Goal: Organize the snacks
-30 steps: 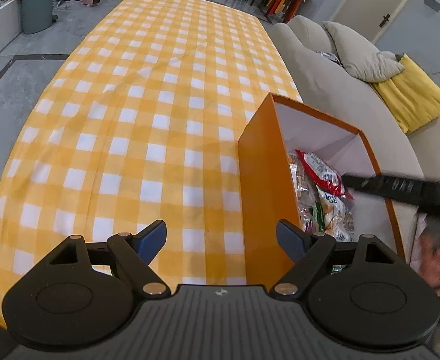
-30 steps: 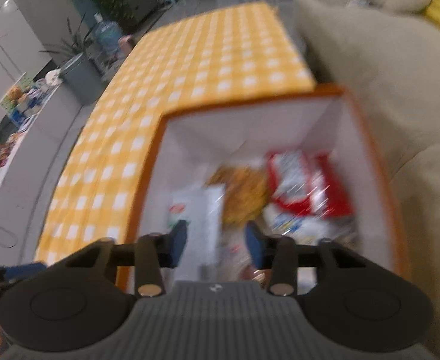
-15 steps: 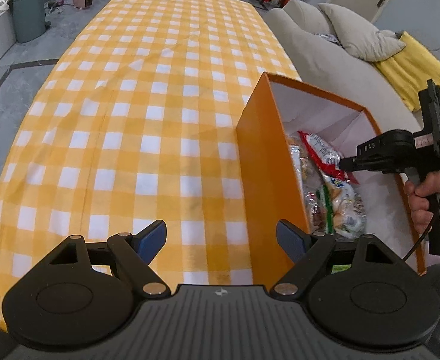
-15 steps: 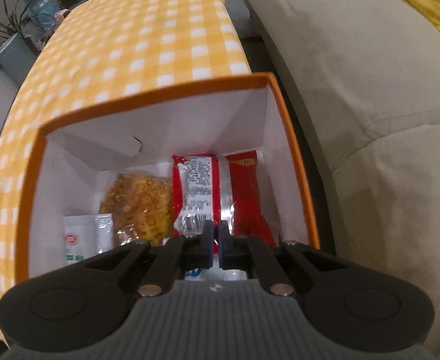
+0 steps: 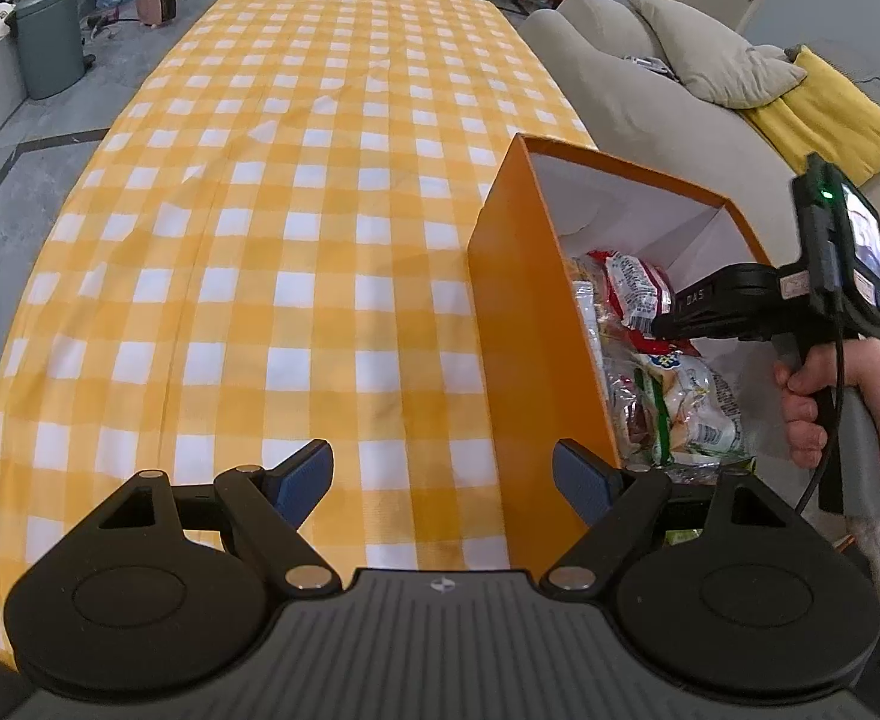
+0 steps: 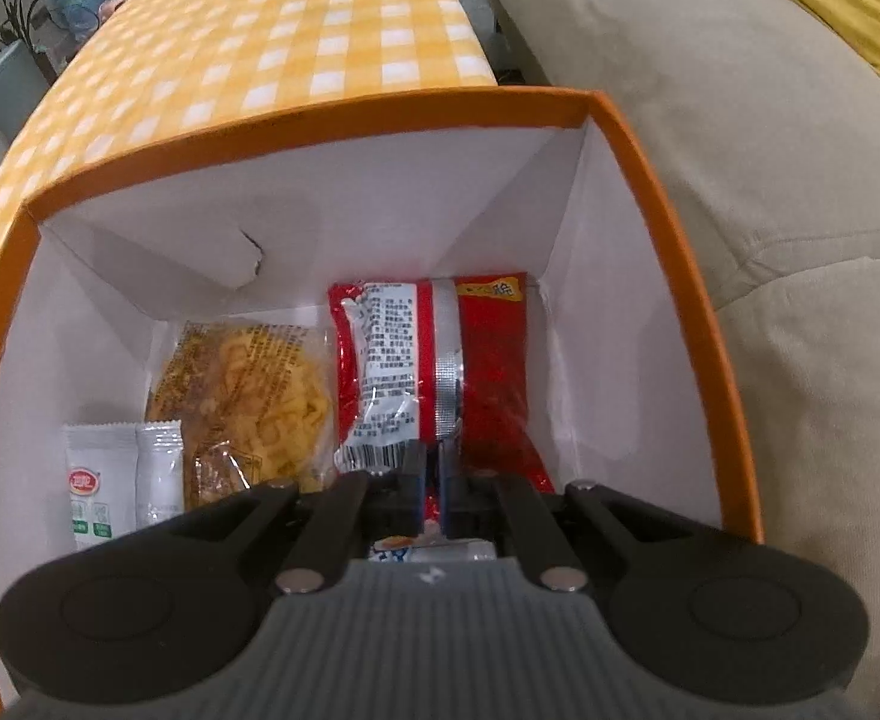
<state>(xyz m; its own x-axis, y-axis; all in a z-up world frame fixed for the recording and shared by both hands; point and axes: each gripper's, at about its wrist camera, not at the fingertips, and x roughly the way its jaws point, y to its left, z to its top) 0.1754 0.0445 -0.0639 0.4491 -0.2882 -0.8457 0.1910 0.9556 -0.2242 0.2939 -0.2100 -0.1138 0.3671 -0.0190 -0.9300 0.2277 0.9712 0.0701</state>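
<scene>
Inside the orange box (image 6: 668,222), the right gripper (image 6: 431,468) pinches the red snack packet (image 6: 488,372).

A: Where is there free room?
B: The checked surface (image 5: 272,252) lies bare from nine to twelve o'clock.
A: And obstacles?
B: The orange box (image 5: 524,324) walls at two o'clock; snack packets (image 6: 428,360) fill its floor.

A home living room: beige sofa (image 5: 632,78) with cushions (image 5: 716,69), gingham-clothed table (image 5: 296,228).
</scene>
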